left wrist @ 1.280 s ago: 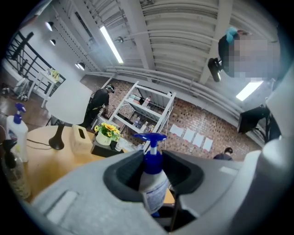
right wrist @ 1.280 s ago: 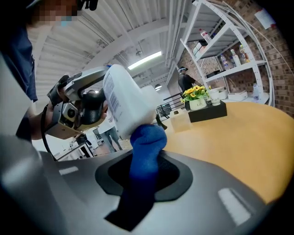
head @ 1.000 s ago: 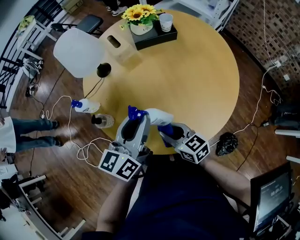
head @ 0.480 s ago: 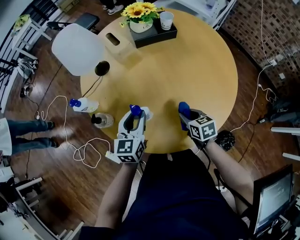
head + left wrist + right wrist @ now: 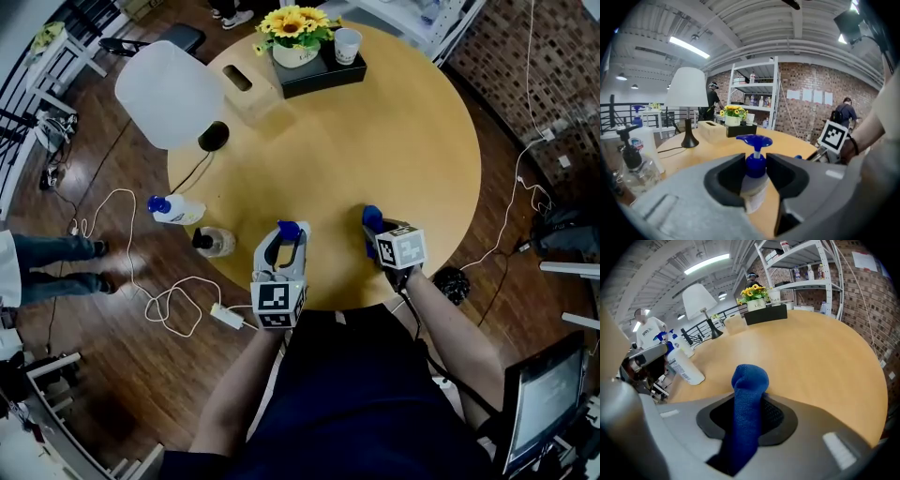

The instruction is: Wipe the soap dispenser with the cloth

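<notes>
Two grips: left claw (image 5: 755,164) clenched on the soap dispenser (image 5: 754,140) at its neck (rigid plastic, probably slick and light); right claw (image 5: 749,401) pinches the soft, limp cloth (image 5: 750,378).

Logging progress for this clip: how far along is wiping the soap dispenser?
Done: white soap dispenser with blue pump is clamped in the left gripper, blue knitted cloth in the right gripper. In hand: both held apart over the round wooden table. Remaining: no cloth contact now; wiping unconfirmed.

Round wooden table (image 5: 375,141), brick wall (image 5: 806,123), wood floor (image 5: 112,319)
</notes>
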The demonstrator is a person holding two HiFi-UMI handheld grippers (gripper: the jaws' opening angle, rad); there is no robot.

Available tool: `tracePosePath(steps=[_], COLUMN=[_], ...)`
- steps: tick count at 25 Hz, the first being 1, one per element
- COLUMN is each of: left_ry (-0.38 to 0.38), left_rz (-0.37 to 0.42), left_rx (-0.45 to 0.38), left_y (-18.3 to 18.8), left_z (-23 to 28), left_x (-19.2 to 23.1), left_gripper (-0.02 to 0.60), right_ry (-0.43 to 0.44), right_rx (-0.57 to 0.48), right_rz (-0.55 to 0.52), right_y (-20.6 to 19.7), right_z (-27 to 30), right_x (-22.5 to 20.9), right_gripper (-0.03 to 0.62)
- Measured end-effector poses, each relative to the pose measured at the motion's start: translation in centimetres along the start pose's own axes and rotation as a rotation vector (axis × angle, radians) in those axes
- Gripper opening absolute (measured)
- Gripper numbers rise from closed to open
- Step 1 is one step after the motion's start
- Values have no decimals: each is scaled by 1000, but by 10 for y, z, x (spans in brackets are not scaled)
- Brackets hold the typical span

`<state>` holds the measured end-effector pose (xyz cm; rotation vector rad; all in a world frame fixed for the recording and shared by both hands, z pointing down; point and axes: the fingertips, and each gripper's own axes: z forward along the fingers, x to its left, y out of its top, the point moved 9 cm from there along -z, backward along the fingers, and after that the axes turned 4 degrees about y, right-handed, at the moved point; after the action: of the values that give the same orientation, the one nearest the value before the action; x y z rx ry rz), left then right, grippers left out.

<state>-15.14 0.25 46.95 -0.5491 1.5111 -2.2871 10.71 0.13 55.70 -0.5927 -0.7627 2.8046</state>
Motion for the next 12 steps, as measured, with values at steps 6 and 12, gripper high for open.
tracePosePath(steps=[6,12], left_ry=[-27,-48], left_rz=[-24,-29], left_rx=[29,55], left_y=[2,-2], left_z=[2,-9], left_x=[-4,-5], left_gripper=[205,265], right_ry=[-14,-23], right_rx=[31,15], right_rz=[-20,-22], right_y=[-5,-8], right_z=[6,-7], right_x=[2,7], right_gripper=[138,227])
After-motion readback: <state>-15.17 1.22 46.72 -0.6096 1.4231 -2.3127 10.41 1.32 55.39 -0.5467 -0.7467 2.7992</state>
